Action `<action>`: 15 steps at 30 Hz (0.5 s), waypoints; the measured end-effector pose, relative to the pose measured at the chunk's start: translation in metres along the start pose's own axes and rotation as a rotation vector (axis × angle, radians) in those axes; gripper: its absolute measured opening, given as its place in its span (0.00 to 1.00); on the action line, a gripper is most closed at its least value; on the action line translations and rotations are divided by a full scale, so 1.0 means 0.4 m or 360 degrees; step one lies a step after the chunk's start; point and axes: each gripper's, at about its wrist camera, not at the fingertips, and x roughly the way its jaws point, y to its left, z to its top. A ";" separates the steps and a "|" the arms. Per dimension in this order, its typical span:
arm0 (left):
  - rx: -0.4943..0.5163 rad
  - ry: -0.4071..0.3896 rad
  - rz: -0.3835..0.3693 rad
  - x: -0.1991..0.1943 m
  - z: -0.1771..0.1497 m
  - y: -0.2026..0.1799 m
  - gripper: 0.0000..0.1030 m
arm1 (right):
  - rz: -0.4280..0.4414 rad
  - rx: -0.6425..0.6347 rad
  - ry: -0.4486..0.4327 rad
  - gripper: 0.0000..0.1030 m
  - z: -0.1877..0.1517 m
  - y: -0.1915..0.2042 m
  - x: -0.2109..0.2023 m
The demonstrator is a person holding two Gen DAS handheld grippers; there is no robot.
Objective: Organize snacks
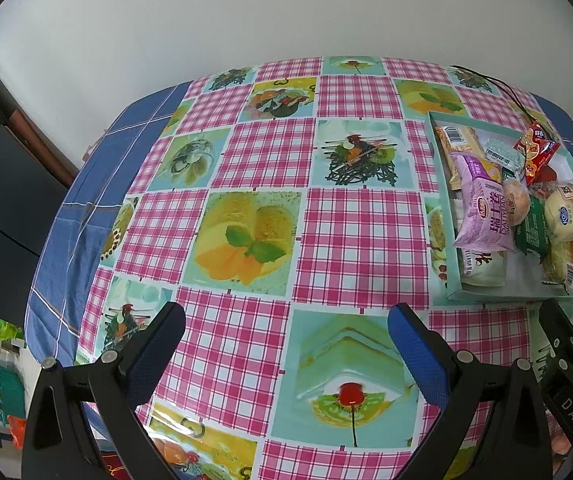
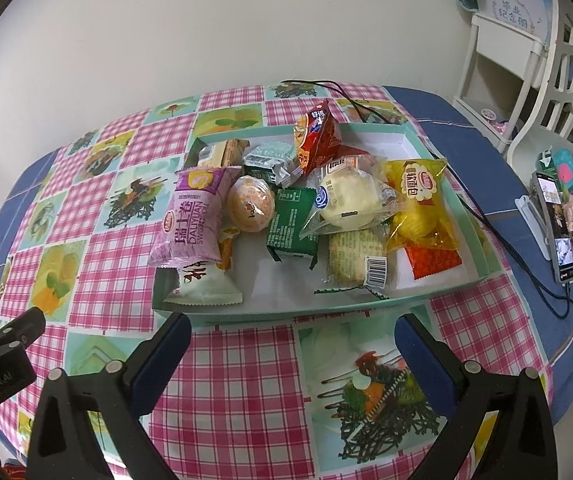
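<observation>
Here both grippers — left gripper (image 1: 286, 340), right gripper (image 2: 292, 338) — gape before tray (image 2: 286, 314)

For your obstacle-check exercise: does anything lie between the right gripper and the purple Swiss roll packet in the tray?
Only the tray's near wall. The right gripper is open over bare tablecloth, and the purple Swiss roll packet lies on other packets, overhanging the tray's left edge.

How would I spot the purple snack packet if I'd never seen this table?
Find the shallow teal box of snacks on the checked tablecloth. At its left wall, the purple packet hangs partly over the rim, lying on a white packet. It is the only lilac wrapper, printed "DALIYUAN".
</observation>
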 end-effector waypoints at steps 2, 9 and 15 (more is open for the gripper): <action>-0.0004 -0.0002 0.0002 0.001 0.000 0.002 0.98 | 0.0001 -0.0001 0.0001 1.00 0.000 0.000 0.000; -0.0016 0.0001 0.0003 0.002 -0.001 0.006 0.98 | -0.0004 0.0006 0.0004 1.00 -0.002 -0.002 0.002; -0.0017 0.0003 0.0003 0.003 0.000 0.006 0.98 | -0.0005 0.0007 0.0005 1.00 -0.002 -0.002 0.001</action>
